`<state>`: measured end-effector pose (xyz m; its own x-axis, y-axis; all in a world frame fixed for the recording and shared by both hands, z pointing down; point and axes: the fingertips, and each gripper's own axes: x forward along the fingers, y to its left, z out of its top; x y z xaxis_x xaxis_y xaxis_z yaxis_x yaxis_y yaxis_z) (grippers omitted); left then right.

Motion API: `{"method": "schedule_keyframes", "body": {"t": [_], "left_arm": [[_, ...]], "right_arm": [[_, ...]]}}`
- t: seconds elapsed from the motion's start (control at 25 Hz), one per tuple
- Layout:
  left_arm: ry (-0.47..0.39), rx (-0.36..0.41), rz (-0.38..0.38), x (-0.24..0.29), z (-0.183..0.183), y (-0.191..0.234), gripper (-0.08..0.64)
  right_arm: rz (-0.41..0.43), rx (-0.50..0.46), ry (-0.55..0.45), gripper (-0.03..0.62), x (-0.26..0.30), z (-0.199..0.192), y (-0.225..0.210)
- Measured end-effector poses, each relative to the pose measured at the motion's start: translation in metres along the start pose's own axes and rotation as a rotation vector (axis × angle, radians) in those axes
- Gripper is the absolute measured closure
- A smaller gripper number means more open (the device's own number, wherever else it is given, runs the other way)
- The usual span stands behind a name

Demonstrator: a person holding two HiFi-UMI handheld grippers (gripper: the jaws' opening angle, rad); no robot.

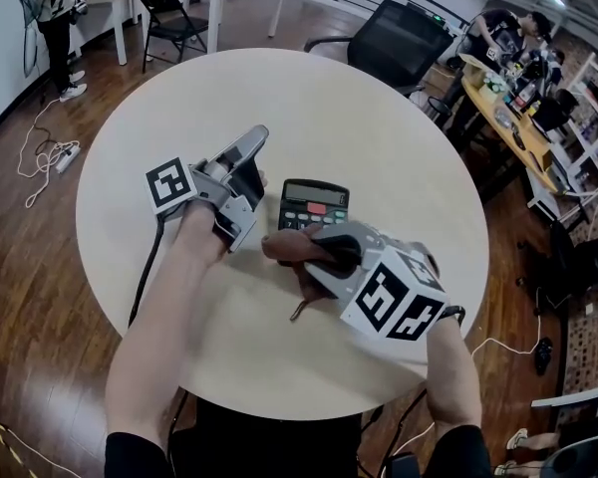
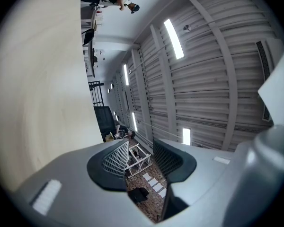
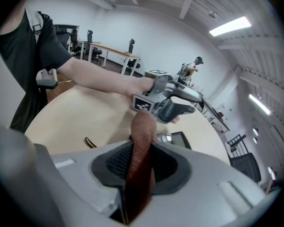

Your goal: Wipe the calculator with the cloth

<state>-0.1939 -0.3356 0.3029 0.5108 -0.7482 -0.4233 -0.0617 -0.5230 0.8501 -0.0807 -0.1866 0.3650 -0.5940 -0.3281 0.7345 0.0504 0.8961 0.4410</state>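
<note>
The right tool (image 1: 301,255) (image 3: 142,161) has its jaws pressed onto a brown cloth (image 1: 285,248) (image 3: 143,131). The cloth stands up between the pads in a folded bunch and sticks out past their tips. This tool points down and toward the far left, and it holds the cloth at the near edge of the calculator (image 1: 314,204) (image 3: 175,139). I cannot tell whether cloth and keys touch.

The calculator lies flat near the middle of the round pale tabletop (image 1: 369,118) (image 3: 80,119), with its display on the far side.

Just left of the calculator, the left tool (image 1: 251,147) (image 2: 139,157) (image 3: 174,104) is tilted upward and away. Its jaws are spread and nothing is between them.

A thin dark loop (image 1: 297,312) (image 3: 90,142) lies on the tabletop near the cloth. A black office chair (image 1: 404,33) stands beyond the far right edge of the tabletop.
</note>
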Motion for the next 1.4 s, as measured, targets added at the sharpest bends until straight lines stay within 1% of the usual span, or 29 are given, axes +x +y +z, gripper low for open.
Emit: {"method": "schedule_keyframes", "body": {"t": [0.12,0.2,0.28,0.32,0.44,0.64,0.88,1.0,1.08,1.12,1.16,1.2,1.32,1.36,1.4], "left_arm": [[-0.006,-0.009,0.009,-0.001,0.001,0.002,0.407],[-0.017,-0.013,0.018,-0.004,0.005,0.002,0.407],[-0.028,-0.014,0.022,-0.006,0.008,0.003,0.407],[-0.03,-0.011,0.023,-0.006,0.008,0.003,0.408],[-0.013,0.004,0.027,-0.005,0.005,0.003,0.408],[0.018,0.009,0.032,-0.001,-0.001,0.005,0.408],[0.012,0.007,0.042,-0.003,0.001,0.006,0.408],[0.014,0.011,0.039,-0.002,0.001,0.007,0.408],[0.015,0.013,0.04,-0.002,0.001,0.006,0.408],[0.015,0.014,0.041,-0.002,0.001,0.005,0.408],[0.016,0.014,0.041,-0.003,0.0,0.004,0.408],[0.017,0.014,0.04,-0.003,0.0,0.003,0.408],[0.015,0.011,0.036,-0.004,0.0,0.003,0.408],[0.013,0.01,0.036,-0.004,0.0,0.003,0.408],[0.012,0.008,0.035,-0.003,0.0,0.004,0.408]], "right_arm": [[-0.123,0.096,-0.047,0.495,-0.012,-0.017,-0.049],[-0.187,0.173,-0.084,0.495,-0.019,-0.03,-0.081],[-0.221,0.219,-0.092,0.495,-0.019,-0.044,-0.103],[-0.219,0.228,-0.086,0.495,-0.015,-0.051,-0.108],[-0.177,0.209,-0.045,0.495,0.003,-0.061,-0.102],[-0.083,0.156,-0.015,0.495,0.013,-0.057,-0.072],[0.046,0.094,-0.049,0.495,0.003,-0.043,-0.023],[0.101,0.043,-0.044,0.495,-0.005,-0.044,0.001],[0.144,0.021,-0.053,0.495,-0.013,-0.043,0.011],[0.151,0.024,-0.069,0.495,-0.016,-0.041,0.011],[0.14,0.04,-0.091,0.495,-0.019,-0.039,0.005],[0.106,0.066,-0.112,0.495,-0.02,-0.037,-0.006],[-0.072,0.154,-0.143,0.495,-0.019,-0.036,-0.062],[-0.122,0.174,-0.143,0.495,-0.017,-0.037,-0.079],[-0.153,0.187,-0.138,0.495,-0.012,-0.038,-0.092]]}}
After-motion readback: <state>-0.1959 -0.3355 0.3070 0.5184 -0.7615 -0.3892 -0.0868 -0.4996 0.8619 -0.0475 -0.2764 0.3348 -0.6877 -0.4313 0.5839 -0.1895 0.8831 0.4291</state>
